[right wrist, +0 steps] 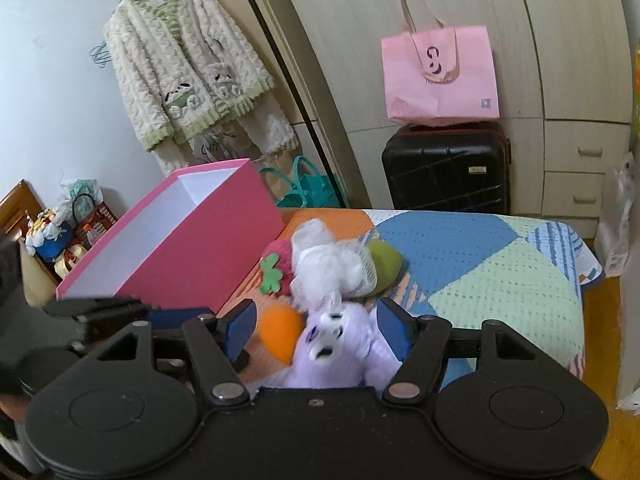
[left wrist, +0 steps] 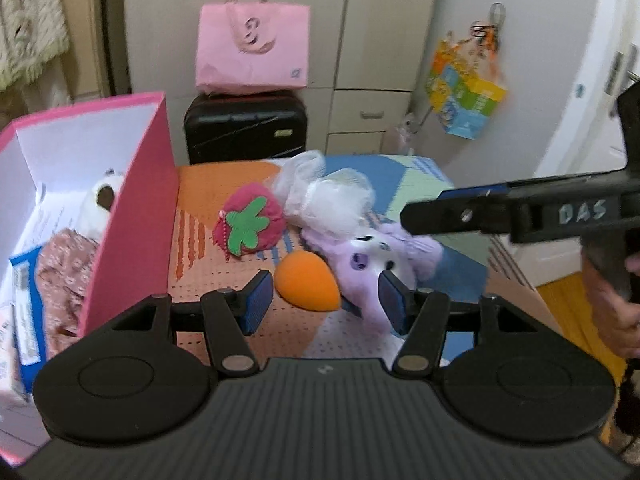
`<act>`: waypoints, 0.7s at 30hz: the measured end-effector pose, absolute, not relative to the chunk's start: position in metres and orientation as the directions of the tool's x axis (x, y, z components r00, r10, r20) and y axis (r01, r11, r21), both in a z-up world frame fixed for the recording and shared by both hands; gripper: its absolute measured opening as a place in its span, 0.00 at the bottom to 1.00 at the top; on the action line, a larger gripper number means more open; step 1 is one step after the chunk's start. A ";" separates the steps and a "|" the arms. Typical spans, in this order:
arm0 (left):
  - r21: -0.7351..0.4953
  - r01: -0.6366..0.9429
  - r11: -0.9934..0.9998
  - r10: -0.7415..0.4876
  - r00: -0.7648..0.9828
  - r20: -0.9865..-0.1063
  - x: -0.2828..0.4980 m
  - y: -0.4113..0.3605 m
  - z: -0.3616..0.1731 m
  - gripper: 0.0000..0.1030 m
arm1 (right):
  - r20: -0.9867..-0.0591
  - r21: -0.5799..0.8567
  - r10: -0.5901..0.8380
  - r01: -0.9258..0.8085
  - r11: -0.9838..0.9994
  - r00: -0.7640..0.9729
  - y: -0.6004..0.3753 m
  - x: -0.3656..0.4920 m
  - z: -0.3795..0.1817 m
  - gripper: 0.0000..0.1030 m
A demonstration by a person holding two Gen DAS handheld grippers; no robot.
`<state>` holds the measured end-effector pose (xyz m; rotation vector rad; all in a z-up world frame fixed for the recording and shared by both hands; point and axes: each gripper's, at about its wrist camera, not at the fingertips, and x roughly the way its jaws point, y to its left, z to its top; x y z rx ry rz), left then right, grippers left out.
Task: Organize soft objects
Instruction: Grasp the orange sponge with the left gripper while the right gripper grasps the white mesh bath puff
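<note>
Soft toys lie on a table with a patchwork cover (right wrist: 480, 264). My left gripper (left wrist: 325, 304) is open low over them, with an orange teardrop sponge (left wrist: 308, 286) between its pads and a purple plush (left wrist: 368, 264) at the right pad. My right gripper (right wrist: 316, 328) is open around the same purple plush (right wrist: 340, 344), with the orange sponge (right wrist: 280, 332) inside its left pad. Behind lie a strawberry plush (left wrist: 250, 224), a white mesh puff (left wrist: 336, 204) and a green soft thing (right wrist: 384, 264). The pink box (left wrist: 132, 220) on the left holds a white plush and floral fabric.
One finger (left wrist: 440, 214) of the right gripper reaches in from the right, a hand (left wrist: 616, 300) behind it. A black suitcase (right wrist: 444, 168) with a pink bag (right wrist: 440, 76) on top stands beyond the table against the wardrobe. A fluffy jacket (right wrist: 184, 64) hangs at the left.
</note>
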<state>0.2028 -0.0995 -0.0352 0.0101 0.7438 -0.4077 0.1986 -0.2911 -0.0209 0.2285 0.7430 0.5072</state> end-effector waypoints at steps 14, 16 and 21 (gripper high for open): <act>-0.197 0.253 0.947 -0.317 0.647 -0.694 0.235 -0.099 -0.074 0.54 | -0.614 0.363 0.511 -0.359 0.860 0.602 -0.265 0.256 -0.051 0.70; -0.215 0.240 0.947 -0.321 0.648 -0.691 0.236 -0.098 -0.077 0.54 | -0.615 0.345 0.503 -0.367 0.864 0.607 -0.260 0.258 -0.054 0.70; -0.224 0.225 0.948 -0.317 0.674 -0.667 0.237 -0.098 -0.080 0.53 | -0.615 0.307 0.491 -0.386 0.870 0.618 -0.252 0.257 -0.060 0.52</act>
